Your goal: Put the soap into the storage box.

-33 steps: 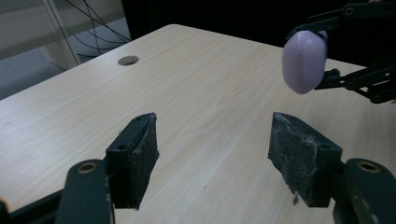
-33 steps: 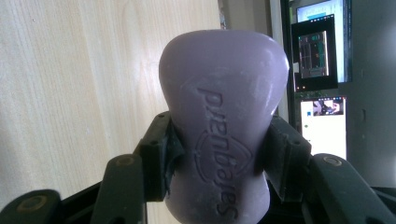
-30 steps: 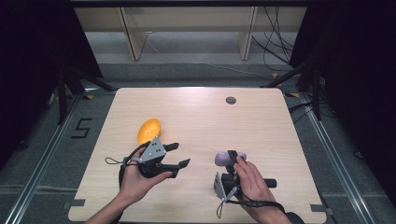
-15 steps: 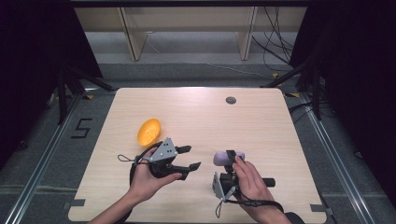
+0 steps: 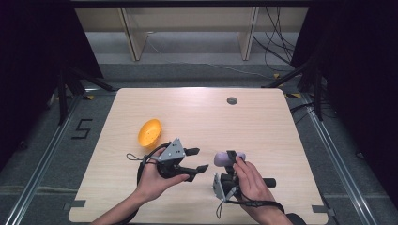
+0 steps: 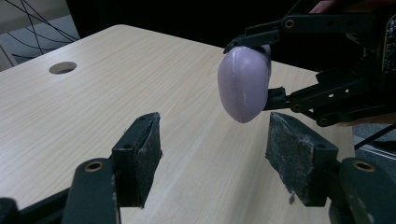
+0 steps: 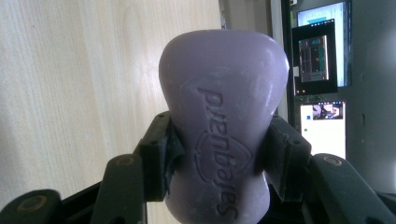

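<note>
Two grippers on this one: our right gripper (image 5: 228, 159) has its fingers clamped tight on the purple soap bar (image 6: 244, 81), held up off the bench (image 5: 263, 126). Our left gripper (image 5: 197, 159) sits just beside it, fingers apart with nothing between them, and they've just been narrowing a little. For a clean handover we'd line the pads (image 6: 140, 156) up square on the bar's free end before squeezing.
</note>
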